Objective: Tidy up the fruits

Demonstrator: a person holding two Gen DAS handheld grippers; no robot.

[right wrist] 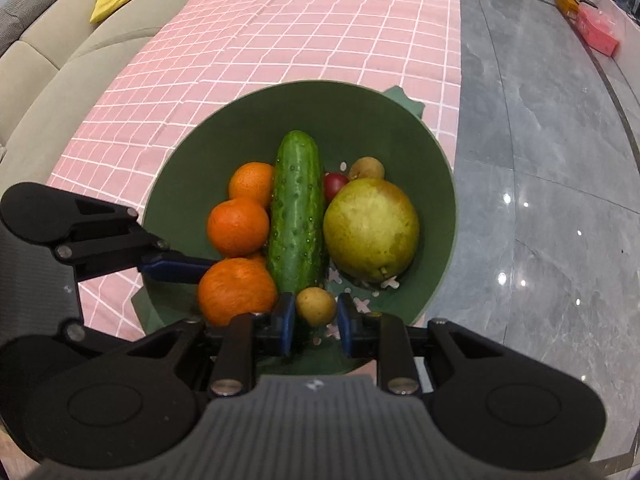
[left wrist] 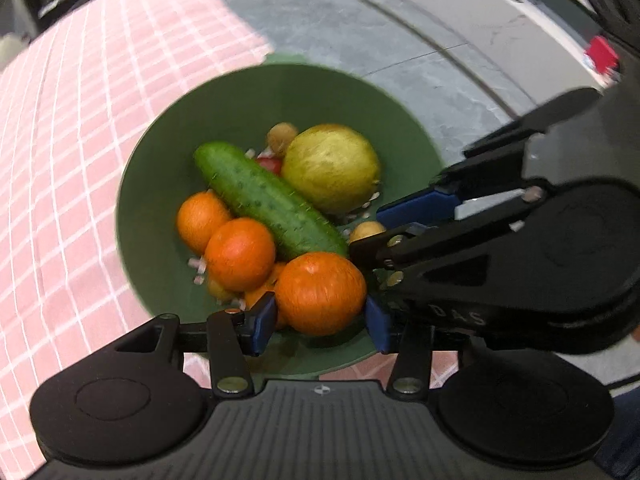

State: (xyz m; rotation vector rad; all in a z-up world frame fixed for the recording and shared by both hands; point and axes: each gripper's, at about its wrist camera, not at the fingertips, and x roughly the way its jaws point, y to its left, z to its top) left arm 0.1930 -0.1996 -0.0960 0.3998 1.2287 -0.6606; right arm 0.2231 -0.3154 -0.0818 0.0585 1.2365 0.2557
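Fruits (right wrist: 372,230) in green bowl (right wrist: 432,152); pink checked cloth (right wrist: 320,32); grey floor (right wrist: 540,160).

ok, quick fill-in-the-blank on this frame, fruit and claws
The cucumber lies between the oranges and the ___. Everything sits in a green ___. The right claw is shut on a small ___ fruit. The open left claw flanks an ___.
Missing: pear, bowl, brown, orange.

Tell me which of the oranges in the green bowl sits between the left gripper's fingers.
The biggest orange, nearest the camera at the cucumber's lower end, sits between the left gripper's blue pads. The other oranges lie farther along the cucumber's side.
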